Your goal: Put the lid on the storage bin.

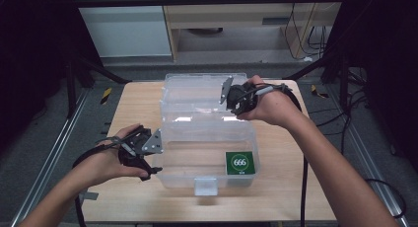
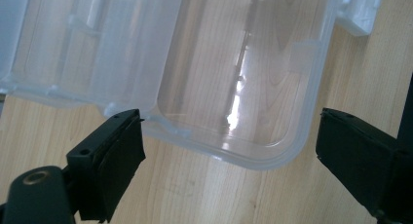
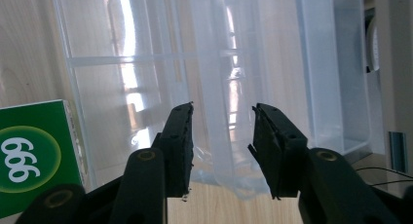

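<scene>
A clear plastic box (image 1: 197, 153) stands open on the wooden table (image 1: 296, 192), its lid (image 1: 197, 91) laid back behind it. A green pack marked 666 (image 1: 240, 163) lies in the box's front right corner and also appears as the green pack (image 3: 34, 156) in the right gripper view. My right gripper (image 1: 232, 107) is at the lid's right part; in its own view the right gripper (image 3: 221, 136) has the lid's clear rim (image 3: 219, 87) between its jaws, with no press visible. My left gripper (image 1: 152, 165) is open at the box's left side; a rounded box corner (image 2: 234, 112) lies ahead of the left gripper (image 2: 229, 136).
A white latch (image 1: 206, 186) hangs at the middle of the box's front wall. Bare wood runs along the table's front and right side. Metal rails and cables lie on the floor around the table, and a cabinet stands behind it.
</scene>
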